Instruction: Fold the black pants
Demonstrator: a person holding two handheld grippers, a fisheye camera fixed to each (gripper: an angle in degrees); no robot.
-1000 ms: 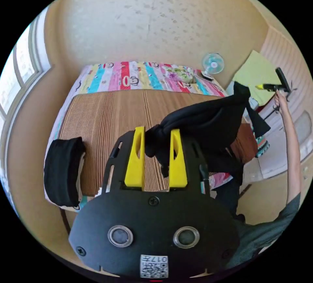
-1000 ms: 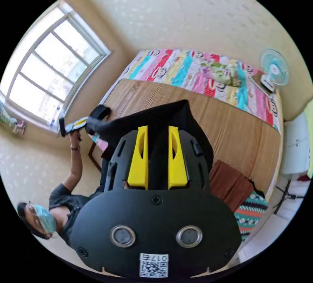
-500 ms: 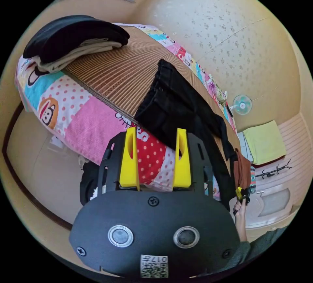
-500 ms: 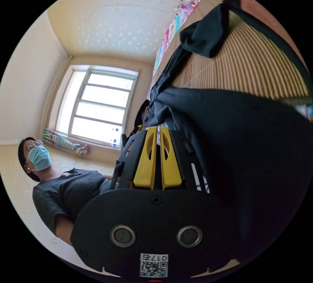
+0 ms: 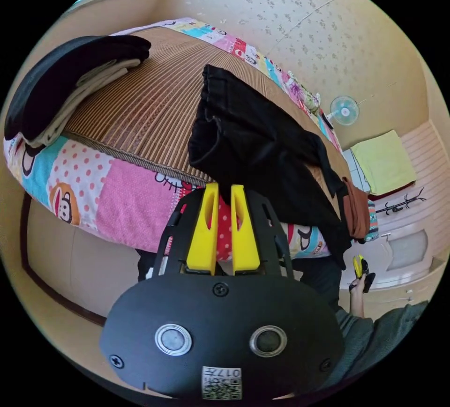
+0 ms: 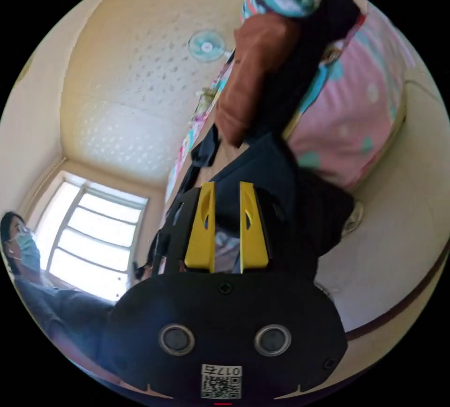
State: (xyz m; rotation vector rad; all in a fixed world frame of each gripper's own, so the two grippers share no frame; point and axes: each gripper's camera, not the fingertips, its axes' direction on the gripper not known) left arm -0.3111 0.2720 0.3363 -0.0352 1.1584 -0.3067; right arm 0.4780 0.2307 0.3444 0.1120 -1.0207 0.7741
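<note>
Black pants [image 5: 253, 144] on a tan ribbed mat [image 5: 154, 102]. Beside the mat: multicoloured cartoon-monkey bedsheet [image 5: 93, 187], black-and-cream folded stack [image 5: 65, 84], brown garment [image 5: 358, 208].

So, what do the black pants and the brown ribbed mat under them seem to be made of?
The black pants look like soft matte woven cloth: limp folds, gathered waistband. The brown ribbed mat seems woven bamboo or straw, judging by its fine parallel ridges; the exact fibre is unclear.

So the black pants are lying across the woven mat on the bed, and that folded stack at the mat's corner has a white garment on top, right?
Not quite. The black pants do lie across the woven mat, but the left gripper view shows the folded stack at the corner has a black garment on top, with a pale one beneath it.
</note>
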